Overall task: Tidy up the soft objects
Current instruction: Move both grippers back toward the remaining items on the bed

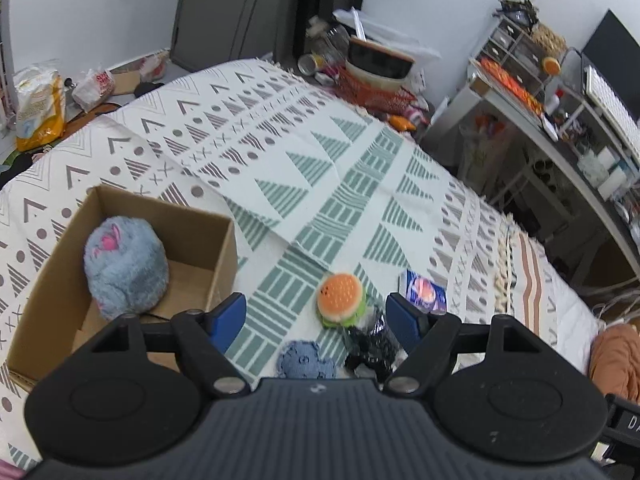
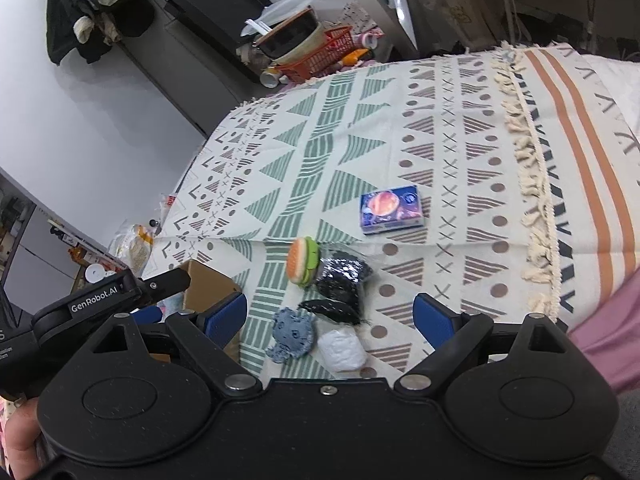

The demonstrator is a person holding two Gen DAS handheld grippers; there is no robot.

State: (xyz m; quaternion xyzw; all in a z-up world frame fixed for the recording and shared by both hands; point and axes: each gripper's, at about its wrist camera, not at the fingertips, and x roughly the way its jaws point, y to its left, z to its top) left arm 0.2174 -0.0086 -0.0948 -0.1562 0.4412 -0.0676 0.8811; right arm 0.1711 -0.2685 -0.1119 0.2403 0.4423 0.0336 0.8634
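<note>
1. Right wrist view, nearest first: the right gripper point(image 2: 330, 316) hangs above the patterned blanket point(image 2: 360, 152) w/ its blue fingers point(image 2: 434, 318) spread wide and nothing between them.
2. Just beyond the fingertips sits a tight cluster: a white soft pouch point(image 2: 342, 347), a blue-grey knitted toy point(image 2: 292, 334) touching it on the left, and a black speckled bundle point(image 2: 340, 280) behind both.
3. A burger plush point(image 2: 303, 261) leans on edge against the black bundle. Risk, in my judgement: w/ these packed so close, jaws closing here could pinch two items at once or knock the burger over.
4. A bit farther, apart from the cluster, lies a blue printed box point(image 2: 391, 209). It looks rigid, so it may not belong w/ the soft things; grabbing it would be a sorting error.
5. Left wrist view: the left gripper point(image 1: 316, 316) is also spread and empty, poised over the burger plush point(image 1: 340, 294) and black bundle point(image 1: 370, 344).
6. Both grippers aim at the same cluster, so they could collide.
7. To the left sits the cardboard box point(image 1: 224, 256), already holding a fluffy grey-blue plush point(image 1: 126, 266). That plush fills approx half of it; a careless drop could land on the rim and spill out.
8. Farthest: cluttered shelves point(image 1: 560, 92), not involved.
</note>
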